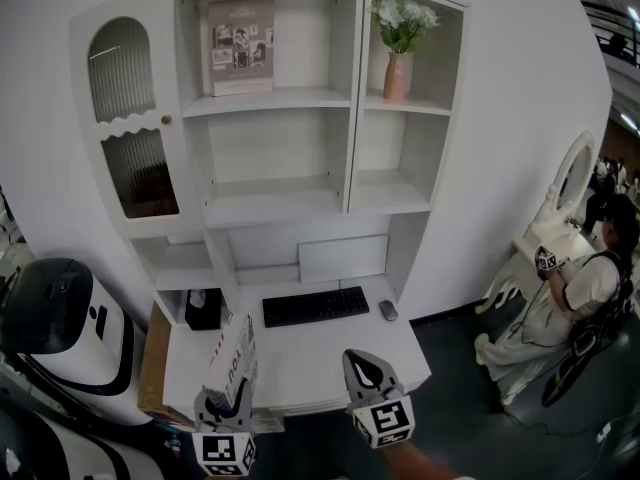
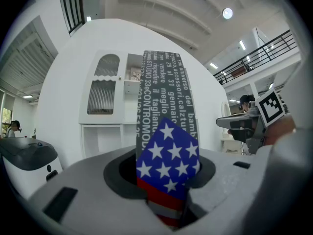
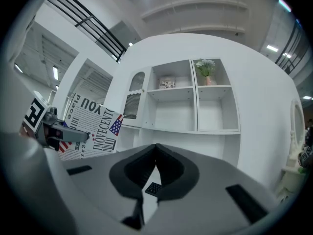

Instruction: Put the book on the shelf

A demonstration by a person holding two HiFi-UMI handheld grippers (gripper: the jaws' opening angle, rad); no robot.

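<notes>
Book: printed paper; we see a smooth, slightly glossy cover.
Shelf: white painted surface, smooth and matt.
Cabinet door: ribbed glass; we find it shiny.
Vase: looks like matt ceramic.
Keyboard: black matt plastic.
Right claw: grey matt plastic, darker lining inside.

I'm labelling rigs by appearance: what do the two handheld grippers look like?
Both match: the left claw and right claw are light grey shells with black inner padding, tapering to a point. The left cube and right cube bear black-and-white square markers.
</notes>
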